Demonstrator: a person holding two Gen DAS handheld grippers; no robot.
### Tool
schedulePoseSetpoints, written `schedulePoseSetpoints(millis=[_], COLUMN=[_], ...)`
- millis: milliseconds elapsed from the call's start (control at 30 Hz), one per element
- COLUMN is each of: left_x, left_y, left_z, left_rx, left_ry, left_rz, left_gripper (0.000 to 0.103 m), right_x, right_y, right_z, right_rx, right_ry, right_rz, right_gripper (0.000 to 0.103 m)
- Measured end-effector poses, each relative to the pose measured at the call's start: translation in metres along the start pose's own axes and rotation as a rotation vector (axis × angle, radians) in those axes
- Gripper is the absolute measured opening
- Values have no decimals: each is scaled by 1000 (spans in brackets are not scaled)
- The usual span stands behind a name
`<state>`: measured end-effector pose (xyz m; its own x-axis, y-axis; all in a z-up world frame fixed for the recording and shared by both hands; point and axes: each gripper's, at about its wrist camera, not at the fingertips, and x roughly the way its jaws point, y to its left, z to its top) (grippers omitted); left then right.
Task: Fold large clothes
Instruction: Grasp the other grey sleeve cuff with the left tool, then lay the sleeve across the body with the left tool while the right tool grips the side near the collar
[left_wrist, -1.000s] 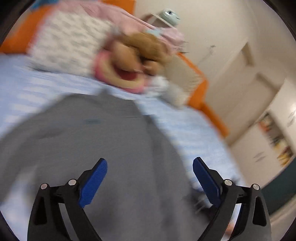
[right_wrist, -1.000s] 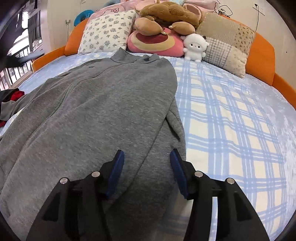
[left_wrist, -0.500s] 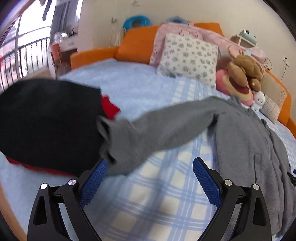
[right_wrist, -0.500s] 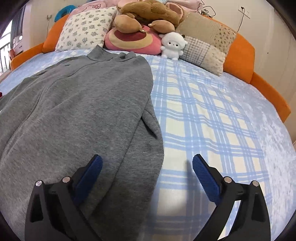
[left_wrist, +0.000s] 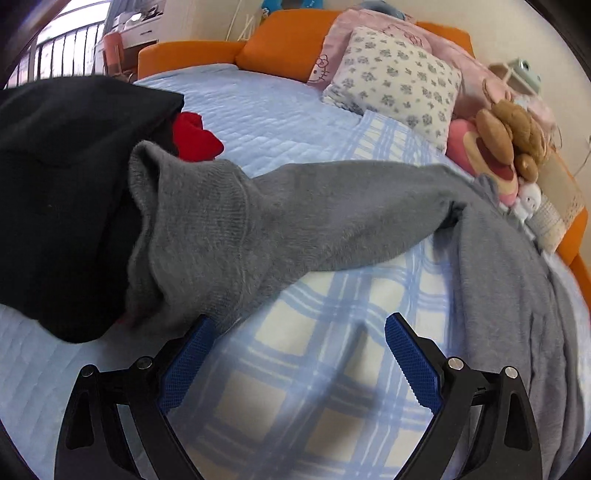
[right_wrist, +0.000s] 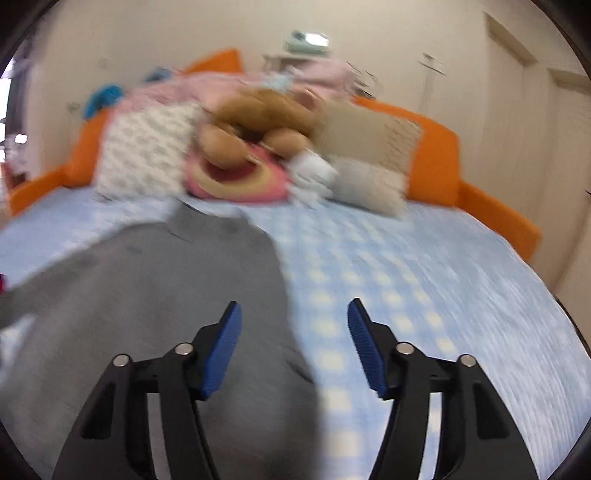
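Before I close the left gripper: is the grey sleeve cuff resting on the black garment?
Touching. Left wrist view: the cuff of the grey sleeve drapes over the black garment.

1. Your grey sweater (left_wrist: 332, 214) looked like soft, fuzzy matt knit, ribbed at the cuff.
2. The bed cover (left_wrist: 280, 118) looked quilted and faintly sheeny; the plaid sheet (left_wrist: 332, 354) looked smooth cloth.
3. Your left gripper (left_wrist: 295, 354) showed matt black plastic, ridged blue pads (left_wrist: 413, 365) and shiny metal pins.
4. The black garment (left_wrist: 59, 192) looked matt cloth.

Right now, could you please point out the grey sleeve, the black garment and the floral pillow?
grey sleeve (left_wrist: 295, 214): left wrist view, mid-sleeve.
black garment (left_wrist: 62, 192): left wrist view, its middle.
floral pillow (left_wrist: 395, 77): left wrist view, its face.
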<state>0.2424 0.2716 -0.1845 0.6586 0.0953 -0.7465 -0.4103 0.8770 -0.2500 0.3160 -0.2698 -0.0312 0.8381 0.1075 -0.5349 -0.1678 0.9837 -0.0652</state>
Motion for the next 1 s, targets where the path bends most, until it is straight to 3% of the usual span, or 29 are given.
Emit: schedulePoseSetpoints(millis=[100, 167, 300, 333, 367, 433, 533, 667, 800, 833, 867, 900, 1000], left_x=[-1, -4, -2, 2, 3, 4, -8, -43, -65, -66, -65, -65, -65], left_y=[3, 2, 2, 6, 10, 19, 29, 30, 42, 47, 52, 54, 53], left_z=[7, 14, 31, 36, 41, 48, 71, 102, 131, 133, 133, 132, 123], left_rx=[-15, -14, -15, -31, -48, -77, -72, -17, -12, -23, -33, -35, 20], left_ry=[-38, -68, -96, -92, -88, -84, -100, -178, -155, -136, -104, -89, -38], left_rz=[-59, -86, -59, -53, -55, -82, -186, -244, -287, -297, -299, -282, -173], left_gripper=[93, 65, 39, 15, 6, 6, 6, 6, 9, 37, 72, 81, 82], right_x=[14, 33, 88, 100, 117, 146, 192, 237, 275, 280, 286, 291, 289], right_y=[47, 80, 144, 154, 165, 179, 190, 190, 183, 182, 185, 189, 202], right_z=[27, 40, 59, 61, 65, 68, 73, 73, 66, 64, 59, 53, 42], right_rx=[-3, 3, 36, 43, 59, 87, 118, 135, 230, 241, 238, 211, 108], right_ry=[50, 104, 209, 225, 244, 281, 335, 400, 449, 449, 455, 467, 416], right_rz=[165, 246, 368, 381, 384, 391, 373, 358, 377, 379, 388, 381, 370], right_gripper=[57, 57, 57, 57, 57, 57, 57, 58, 58, 58, 58, 58, 68])
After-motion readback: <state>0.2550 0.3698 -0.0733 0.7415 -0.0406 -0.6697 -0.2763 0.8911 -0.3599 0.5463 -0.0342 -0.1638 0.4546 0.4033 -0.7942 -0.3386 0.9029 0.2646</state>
